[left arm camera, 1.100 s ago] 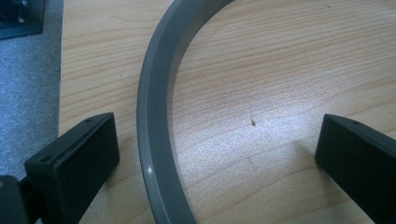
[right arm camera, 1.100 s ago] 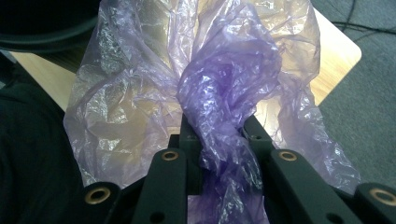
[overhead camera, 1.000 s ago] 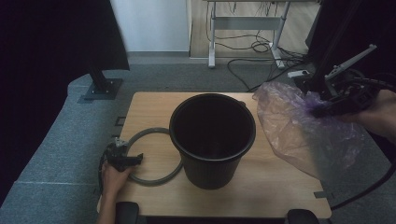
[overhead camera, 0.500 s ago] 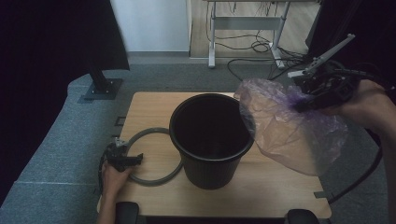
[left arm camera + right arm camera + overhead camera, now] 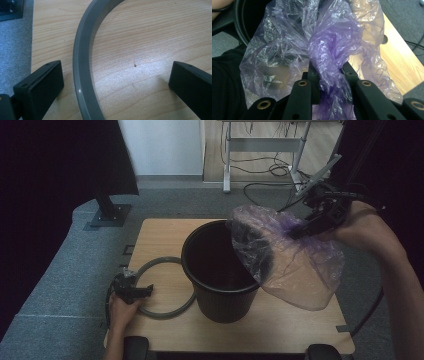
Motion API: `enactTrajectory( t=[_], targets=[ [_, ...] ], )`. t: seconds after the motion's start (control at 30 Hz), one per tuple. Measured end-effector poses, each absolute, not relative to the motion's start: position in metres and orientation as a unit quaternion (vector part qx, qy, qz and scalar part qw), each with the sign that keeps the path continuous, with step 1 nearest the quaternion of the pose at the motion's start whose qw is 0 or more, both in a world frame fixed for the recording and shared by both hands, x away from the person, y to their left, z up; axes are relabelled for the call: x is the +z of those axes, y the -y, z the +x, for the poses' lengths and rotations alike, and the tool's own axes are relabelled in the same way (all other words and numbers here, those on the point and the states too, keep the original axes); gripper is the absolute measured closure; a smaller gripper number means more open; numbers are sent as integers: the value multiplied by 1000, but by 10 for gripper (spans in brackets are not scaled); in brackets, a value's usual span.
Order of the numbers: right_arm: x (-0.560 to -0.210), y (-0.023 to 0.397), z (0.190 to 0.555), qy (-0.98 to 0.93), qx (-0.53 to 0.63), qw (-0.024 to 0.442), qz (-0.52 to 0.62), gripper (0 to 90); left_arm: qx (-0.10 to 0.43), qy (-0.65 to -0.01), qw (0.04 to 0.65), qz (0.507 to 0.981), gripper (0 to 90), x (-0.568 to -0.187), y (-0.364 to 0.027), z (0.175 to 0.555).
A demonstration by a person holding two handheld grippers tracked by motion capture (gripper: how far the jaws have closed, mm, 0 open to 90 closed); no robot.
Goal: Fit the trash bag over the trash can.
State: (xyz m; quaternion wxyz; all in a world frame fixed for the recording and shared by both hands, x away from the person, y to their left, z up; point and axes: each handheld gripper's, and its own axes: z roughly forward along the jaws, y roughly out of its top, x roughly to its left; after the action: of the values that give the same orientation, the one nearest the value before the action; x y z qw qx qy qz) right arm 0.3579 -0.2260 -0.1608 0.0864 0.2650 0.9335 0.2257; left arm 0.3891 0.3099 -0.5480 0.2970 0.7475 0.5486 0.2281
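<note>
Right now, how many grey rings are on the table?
1. The ring lies flat on the table, left of the bucket, with the open left tool straddling its near-left arc. Another could be hidden inside the bucket or behind the bag.

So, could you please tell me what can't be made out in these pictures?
- Bucket interior: high view, too dark to see its bottom.
- Bucket's right rim: high view, hidden behind the purple bag.
- Grey ring: left gripper view, cut off by the frame edges.
</note>
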Motion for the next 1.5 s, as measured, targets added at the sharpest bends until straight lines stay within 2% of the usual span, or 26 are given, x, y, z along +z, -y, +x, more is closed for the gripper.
enactTrajectory(
  t=[0.67, 1.5],
  targets=[
    [-149, 173, 362, -945, 230, 82, 217, 744, 228, -549, 297, 748, 0, -548, -310, 389],
    [-156, 78, 368, -961, 234, 50, 136, 743, 228, -548, 297, 748, 0, -548, -310, 389]
  ],
)
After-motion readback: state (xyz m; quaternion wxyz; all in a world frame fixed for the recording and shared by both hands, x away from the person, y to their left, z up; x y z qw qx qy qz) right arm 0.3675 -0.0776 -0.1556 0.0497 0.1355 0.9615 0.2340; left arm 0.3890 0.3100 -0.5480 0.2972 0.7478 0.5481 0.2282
